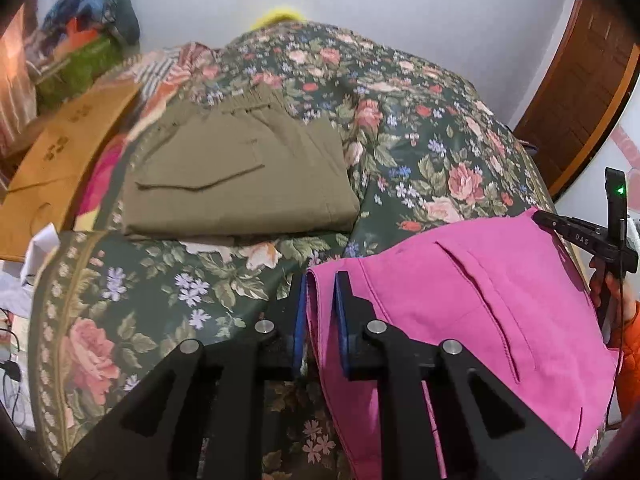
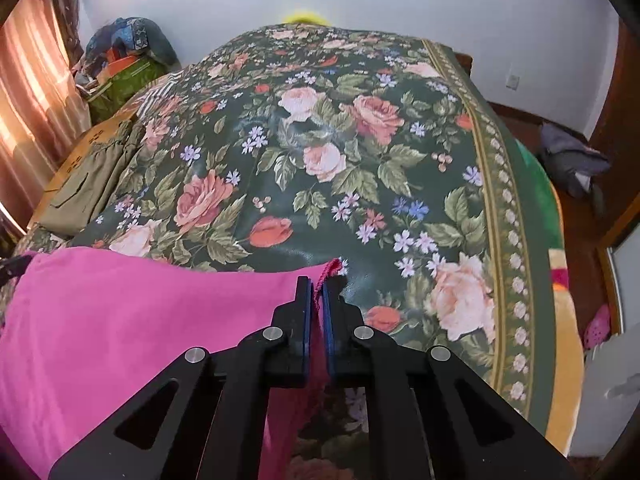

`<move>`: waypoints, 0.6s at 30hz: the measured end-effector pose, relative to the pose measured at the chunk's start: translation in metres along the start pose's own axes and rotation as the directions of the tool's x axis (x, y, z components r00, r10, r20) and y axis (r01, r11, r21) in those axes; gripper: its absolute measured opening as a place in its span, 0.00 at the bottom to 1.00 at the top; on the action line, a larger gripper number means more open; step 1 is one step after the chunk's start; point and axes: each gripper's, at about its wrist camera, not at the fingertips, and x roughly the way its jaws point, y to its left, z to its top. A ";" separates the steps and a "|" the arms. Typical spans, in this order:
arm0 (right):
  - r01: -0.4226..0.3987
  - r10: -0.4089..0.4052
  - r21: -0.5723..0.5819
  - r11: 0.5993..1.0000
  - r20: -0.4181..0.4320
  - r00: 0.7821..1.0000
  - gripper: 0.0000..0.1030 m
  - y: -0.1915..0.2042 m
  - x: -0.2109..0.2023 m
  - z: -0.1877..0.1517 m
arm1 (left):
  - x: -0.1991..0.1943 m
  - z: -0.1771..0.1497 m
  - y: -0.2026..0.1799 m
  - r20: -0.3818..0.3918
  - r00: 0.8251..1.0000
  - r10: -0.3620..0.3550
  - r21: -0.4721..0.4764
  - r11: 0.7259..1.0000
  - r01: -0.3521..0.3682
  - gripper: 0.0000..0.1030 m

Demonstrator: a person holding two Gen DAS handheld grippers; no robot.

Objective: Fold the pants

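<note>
I held the pink pants (image 1: 460, 312) at the bed's (image 2: 320, 160) near edge, well short of the folded olive pants (image 1: 240, 176). My left gripper (image 1: 320, 312) had its jaws pinched on one corner, my right gripper (image 2: 317, 312) clamped the other corner by the frayed cord. To fold well, I judged both corners should travel level and taut, landing edge on edge.

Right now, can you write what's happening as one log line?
left tool: shut on pink pants | right tool: shut on pink pants | olive pants: folded on floral bedspread
</note>
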 end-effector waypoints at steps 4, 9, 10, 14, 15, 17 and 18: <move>0.026 -0.025 -0.023 0.999 0.023 0.999 0.04 0.000 -0.002 0.002 | -0.002 0.000 0.003 0.009 1.000 0.016 -0.006 1.000 -0.016 0.11; 0.050 -0.048 -0.043 0.998 0.040 0.998 0.03 0.003 -0.001 0.007 | 0.009 -0.001 0.012 -0.034 0.999 0.000 -0.053 0.999 -0.002 0.07; 0.050 -0.049 -0.046 0.998 0.029 0.998 0.04 0.004 0.000 0.007 | 0.010 -0.001 0.011 -0.042 0.999 0.002 -0.049 0.999 -0.004 0.07; 0.046 -0.046 -0.048 0.998 -0.013 0.999 0.13 0.005 -0.001 0.008 | 0.001 -0.003 0.001 -0.035 0.998 0.043 -0.003 0.999 -0.043 0.11; 0.050 -0.051 -0.040 0.998 -0.022 0.998 0.17 0.004 -0.006 0.008 | -0.003 -0.003 -0.001 -0.029 0.998 0.052 0.004 0.999 -0.052 0.17; 0.057 -0.057 -0.040 0.998 -0.003 0.998 0.37 0.006 -0.019 0.007 | -0.011 -0.002 -0.002 -0.015 0.998 0.066 0.007 0.998 -0.066 0.27; 0.050 -0.050 -0.045 0.998 0.015 0.999 0.38 0.008 -0.028 0.006 | -0.018 -0.001 -0.004 -0.002 0.998 0.066 0.005 0.998 -0.066 0.30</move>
